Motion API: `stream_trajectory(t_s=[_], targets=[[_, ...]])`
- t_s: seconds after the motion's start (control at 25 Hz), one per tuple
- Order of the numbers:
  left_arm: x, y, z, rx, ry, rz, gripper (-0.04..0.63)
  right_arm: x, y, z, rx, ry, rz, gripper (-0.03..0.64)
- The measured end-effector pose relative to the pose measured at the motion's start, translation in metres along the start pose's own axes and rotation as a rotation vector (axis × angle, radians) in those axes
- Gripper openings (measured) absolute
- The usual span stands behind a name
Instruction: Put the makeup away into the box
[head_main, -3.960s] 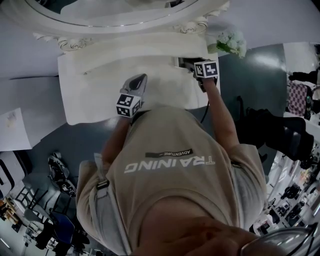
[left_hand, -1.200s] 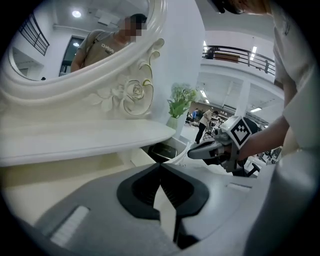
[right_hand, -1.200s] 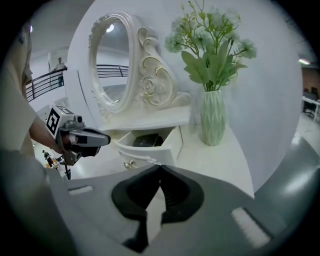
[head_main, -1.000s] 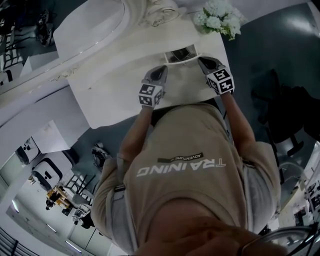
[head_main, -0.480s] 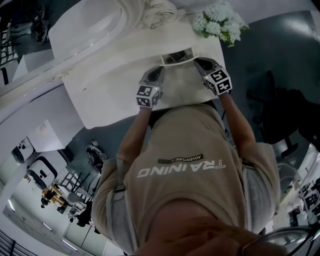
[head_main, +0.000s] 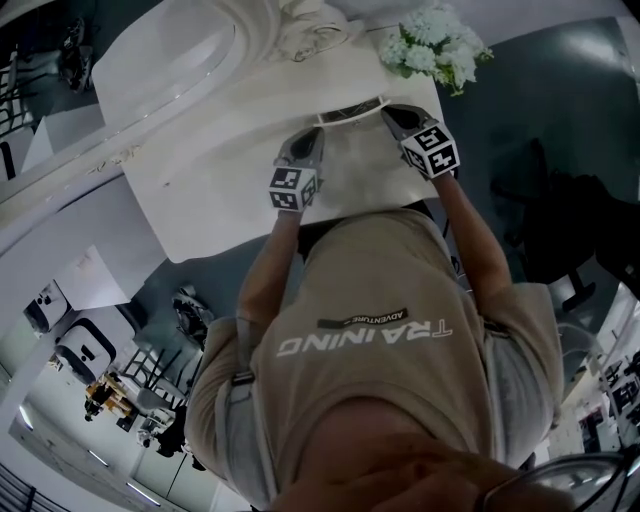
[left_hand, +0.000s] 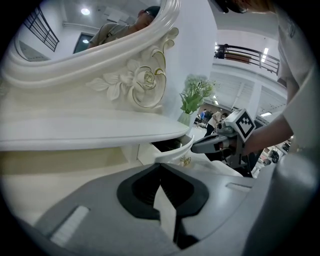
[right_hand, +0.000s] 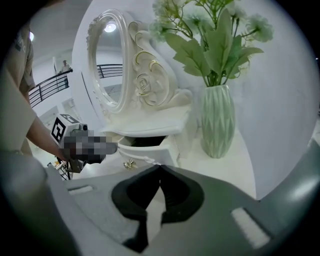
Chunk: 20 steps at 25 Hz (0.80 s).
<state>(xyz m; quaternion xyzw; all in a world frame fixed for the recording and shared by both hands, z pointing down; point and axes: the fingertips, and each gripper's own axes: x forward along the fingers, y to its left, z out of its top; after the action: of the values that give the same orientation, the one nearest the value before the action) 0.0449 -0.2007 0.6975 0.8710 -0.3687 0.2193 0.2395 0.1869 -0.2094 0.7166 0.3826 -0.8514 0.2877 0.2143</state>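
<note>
**Two shut, empty tongs hovering at an open drawer on a white dressing table**

The left tongs (left_hand: 160, 167) are showing their jaws pressed together at the tips, gripping nothing. The right tongs (right_hand: 159, 168) are likewise fully closed and carrying nothing. Both are pointing at a small drawer (head_main: 352, 108) that is standing partly open at the far edge of the table (head_main: 220, 195), under the shelf of an ornate oval mirror (right_hand: 107, 60). The left tongs are sitting just beside the drawer's left end, the right tongs just beside its right end; contact cannot be judged. A green ribbed vase (right_hand: 217, 120) of pale flowers is occupying the far right corner. The person's beige T-shirt (head_main: 380, 380) is displaying "TRAINING" and, smaller, "ADVENTURE".
</note>
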Motion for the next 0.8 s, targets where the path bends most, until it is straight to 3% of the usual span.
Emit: stream_trajectory(t_s=[0.24,0.8], targets=[[0.006,0.011,0.011,-0.045,-0.030,0.031,0.006,0.005,-0.004,0.009,-0.009,-0.001,0.011,0.005],[0.018,0.027,0.025,-0.041,-0.061,0.081,0.006,0.020,-0.017,0.025,-0.006,-0.022,0.027,0.004]])
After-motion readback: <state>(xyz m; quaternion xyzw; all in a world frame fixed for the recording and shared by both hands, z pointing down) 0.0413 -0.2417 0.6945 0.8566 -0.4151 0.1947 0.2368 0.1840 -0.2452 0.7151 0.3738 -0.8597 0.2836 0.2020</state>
